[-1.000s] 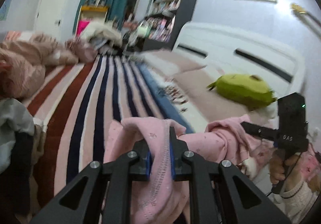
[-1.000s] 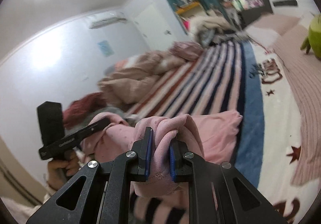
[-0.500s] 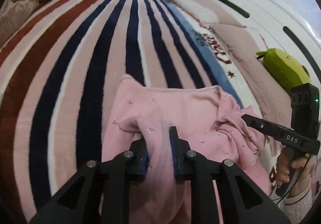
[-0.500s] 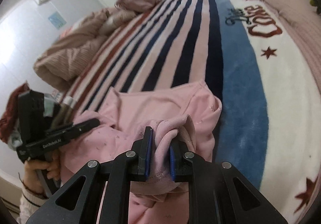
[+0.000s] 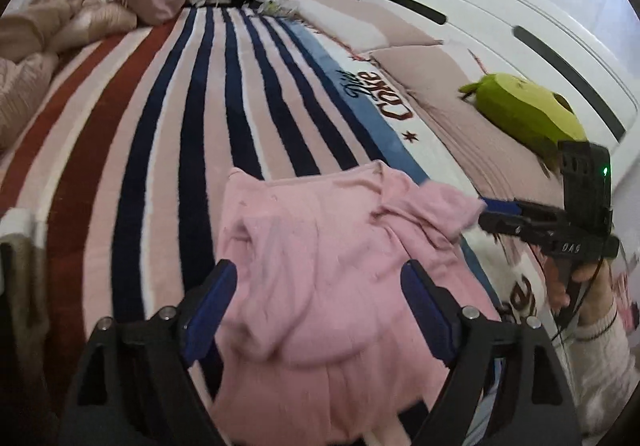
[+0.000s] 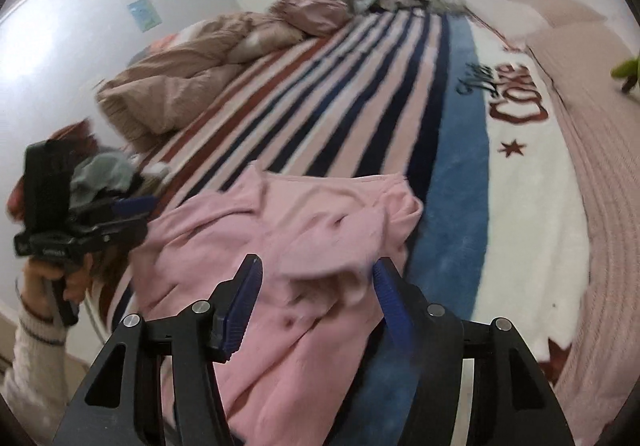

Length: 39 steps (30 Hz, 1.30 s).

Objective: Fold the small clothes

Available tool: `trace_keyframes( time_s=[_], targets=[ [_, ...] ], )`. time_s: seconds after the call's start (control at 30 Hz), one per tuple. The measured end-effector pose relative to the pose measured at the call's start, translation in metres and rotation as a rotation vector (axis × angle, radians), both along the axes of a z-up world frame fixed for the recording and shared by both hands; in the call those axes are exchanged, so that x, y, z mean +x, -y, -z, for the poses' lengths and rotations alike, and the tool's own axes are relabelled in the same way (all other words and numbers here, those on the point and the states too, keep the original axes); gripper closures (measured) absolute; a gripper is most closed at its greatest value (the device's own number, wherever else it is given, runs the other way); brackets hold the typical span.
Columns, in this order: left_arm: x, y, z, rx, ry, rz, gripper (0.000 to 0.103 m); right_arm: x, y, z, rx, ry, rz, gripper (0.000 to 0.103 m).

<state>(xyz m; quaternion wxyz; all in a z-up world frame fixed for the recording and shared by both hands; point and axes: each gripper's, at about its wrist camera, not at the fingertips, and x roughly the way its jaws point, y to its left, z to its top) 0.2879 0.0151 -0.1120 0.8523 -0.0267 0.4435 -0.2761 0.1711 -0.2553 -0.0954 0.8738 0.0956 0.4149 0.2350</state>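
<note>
So that the pink top (image 5: 320, 246) lies flat on the striped blanket (image 5: 168, 118), both grippers' fingers (image 5: 212, 298) (image 6: 244, 298) just spread wide, letting go.

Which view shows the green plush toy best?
The left wrist view: the green plush toy lies whole on the beige cover by the headboard. The right wrist view catches only a sliver of it at the right edge.

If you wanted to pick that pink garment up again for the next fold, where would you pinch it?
Probably at the two near corners of the pink garment, one per gripper, coming from the near edge. It lies loosely spread on the striped blanket, and its rumpled near folds stand up between the left gripper and the right gripper, both just opened.
</note>
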Motion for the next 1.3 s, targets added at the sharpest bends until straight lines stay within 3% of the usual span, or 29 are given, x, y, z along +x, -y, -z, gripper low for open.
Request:
trace_keyframes(
  time_s=[0.03,0.07,0.1,0.13,0.17,0.23,0.33,0.43,0.63,0.9,1.17,1.23,1.3],
  targets=[
    [-0.007,-0.002,-0.001,0.006,0.005,0.004,0.022,-0.007,-0.002,-0.001,-0.005,0.007,-0.011,0.056],
    [-0.017,-0.003,0.0,0.017,0.008,0.008,0.024,-0.017,-0.006,-0.002,-0.013,0.015,-0.028,0.066],
    [-0.025,-0.004,0.002,0.021,0.011,0.01,0.033,-0.023,-0.01,-0.002,-0.02,0.016,-0.041,0.077],
    [-0.032,-0.005,0.006,0.021,0.004,0.014,0.046,-0.03,-0.014,0.0,-0.024,0.012,-0.055,0.081],
    [-0.038,-0.005,0.013,0.018,-0.017,0.021,0.053,-0.033,-0.02,0.004,-0.026,0.0,-0.071,0.086],
    [-0.046,-0.003,0.027,0.008,-0.048,0.04,0.071,-0.038,-0.029,0.016,-0.038,-0.031,-0.094,0.09],
    [-0.052,0.004,0.049,0.025,-0.09,0.067,0.09,-0.035,-0.036,0.035,-0.069,-0.064,-0.088,0.092],
    [-0.05,0.009,0.062,0.046,-0.093,0.047,0.092,-0.025,-0.04,0.047,-0.067,-0.079,-0.071,0.094],
    [-0.021,0.008,0.054,0.026,-0.06,-0.01,0.092,0.004,-0.041,0.052,-0.064,-0.09,-0.033,0.095],
    [0.055,0.012,0.04,0.035,-0.034,-0.078,0.092,0.058,-0.034,0.036,-0.052,-0.059,0.024,0.095],
    [0.136,0.014,0.062,0.06,-0.068,-0.174,0.092,0.123,-0.02,0.051,-0.122,-0.084,0.105,0.094],
    [0.15,0.011,0.068,0.073,-0.082,-0.192,0.081,0.129,-0.016,0.055,-0.135,-0.09,0.105,0.094],
    [0.156,0.007,0.069,0.045,-0.094,-0.176,0.077,0.127,-0.012,0.052,-0.122,-0.081,0.085,0.094]
  ],
)
